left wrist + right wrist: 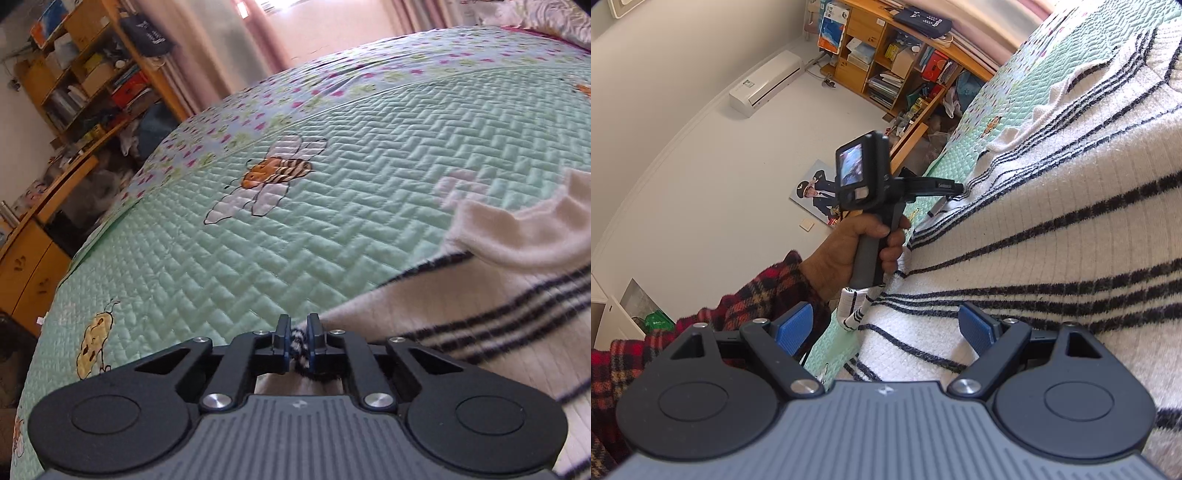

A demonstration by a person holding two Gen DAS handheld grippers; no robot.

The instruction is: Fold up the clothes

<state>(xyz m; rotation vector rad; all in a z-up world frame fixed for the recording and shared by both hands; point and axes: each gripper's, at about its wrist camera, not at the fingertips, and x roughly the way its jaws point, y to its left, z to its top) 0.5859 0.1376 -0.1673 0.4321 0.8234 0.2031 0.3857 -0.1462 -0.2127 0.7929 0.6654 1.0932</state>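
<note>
Sweater, cream with dark stripes, lies spread on the bed at the right of the left wrist view; left claw is clenched on a pinch of its striped edge, low over the quilt. Right wrist view: right claw is spread wide with nothing between its pads, hovering just over the sweater's near edge; the person's hand grips the other tool's handle. Sweater's long axis seems to run away toward the bookshelf. Best to pinch a matching edge point, then lift both evenly.
</note>
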